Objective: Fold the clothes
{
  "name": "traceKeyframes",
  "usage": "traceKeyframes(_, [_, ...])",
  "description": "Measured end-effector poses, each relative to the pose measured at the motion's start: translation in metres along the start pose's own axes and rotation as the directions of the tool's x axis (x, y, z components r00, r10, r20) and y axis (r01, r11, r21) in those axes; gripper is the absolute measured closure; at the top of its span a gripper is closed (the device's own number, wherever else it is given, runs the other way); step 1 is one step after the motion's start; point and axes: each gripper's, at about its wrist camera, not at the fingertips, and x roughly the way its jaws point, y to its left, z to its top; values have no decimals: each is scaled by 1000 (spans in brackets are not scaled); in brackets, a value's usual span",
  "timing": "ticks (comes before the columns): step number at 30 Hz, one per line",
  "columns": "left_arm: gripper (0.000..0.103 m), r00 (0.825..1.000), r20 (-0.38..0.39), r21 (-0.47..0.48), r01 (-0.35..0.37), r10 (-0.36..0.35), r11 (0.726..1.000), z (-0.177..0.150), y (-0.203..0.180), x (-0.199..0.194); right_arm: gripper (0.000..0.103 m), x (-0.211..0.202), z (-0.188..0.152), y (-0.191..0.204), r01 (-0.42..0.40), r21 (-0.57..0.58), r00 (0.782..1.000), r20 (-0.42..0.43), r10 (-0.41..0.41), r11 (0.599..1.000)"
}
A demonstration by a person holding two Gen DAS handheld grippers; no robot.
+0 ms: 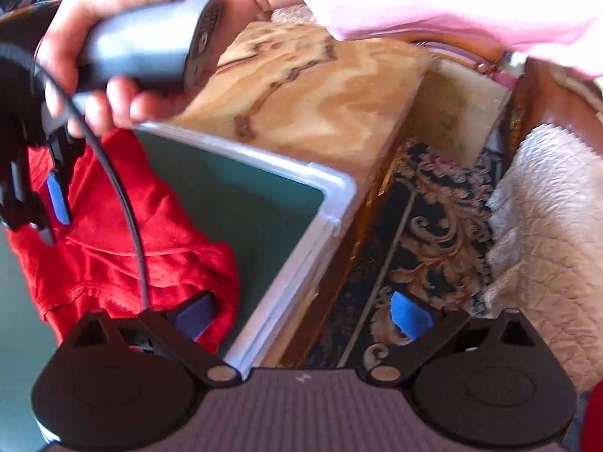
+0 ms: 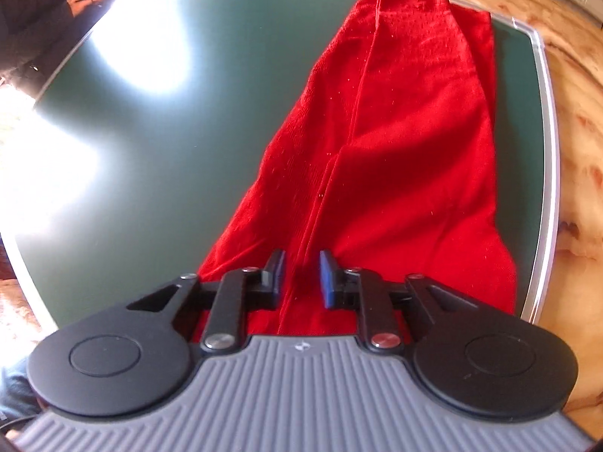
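our right hand-held gripper straddles a ridge of the red garment, pads apart, ready to pinch; left hand-held gripper wide apart, clear of it.

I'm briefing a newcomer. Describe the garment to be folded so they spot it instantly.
Find the dark green mat with a silver rim on the marbled wooden table. The bright red knit garment lies along one edge, the only cloth on it, a raised fold between the right gripper fingers.

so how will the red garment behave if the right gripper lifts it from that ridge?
Probably floppy: the red garment lies creased and bunched on the green mat, so it should drape. Likely light, since it's thin knit. The right gripper straddles a raised fold, so layers may separate.
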Motion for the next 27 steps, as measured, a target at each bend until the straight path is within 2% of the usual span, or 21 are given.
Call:
traceKeyframes(2, [1, 1000, 10, 2, 5, -5, 1000, 1, 0, -2, 76, -19, -2, -12, -15, 14, 999, 50, 15, 1000])
traceKeyframes(6, [2, 997, 79, -5, 3, -2, 1000, 3, 0, -14, 75, -41, -5, -40, 76, 75, 988, 128, -85, 994])
traceKeyframes(7, [2, 995, 104, -12, 8, -7, 1000, 4, 1, -18, 75, -41, -5, -46, 89, 78, 985, 139, -99, 993])
traceKeyframes(11, [2, 987, 161, -37, 32, -26, 999, 7, 5, -28, 75, -29, 1, -50, 44, 41, 986, 161, -50, 998])
traceKeyframes(13, [2, 985, 171, -46, 32, -24, 998, 8, 7, -31, 75, -17, 4, -42, 68, 12, 987, 147, -69, 998])
traceKeyframes(17, [2, 990, 140, -81, -2, 14, 997, 13, 14, -21, 75, 7, 6, -32, 119, -49, 985, 131, -112, 992])
traceKeyframes(20, [2, 993, 107, -109, -35, 47, 993, 18, 21, -12, 74, 3, 22, -33, 93, -55, 991, 103, -87, 994])
traceKeyframes(24, [4, 994, 61, -144, -79, 89, 986, 24, 29, 1, 74, -9, 65, -46, 110, -2, 970, 218, -107, 994])
traceKeyframes(27, [4, 995, 37, -173, -80, 88, 982, 23, 33, 4, 64, -2, 108, -61, 154, 39, 946, 282, -159, 987])
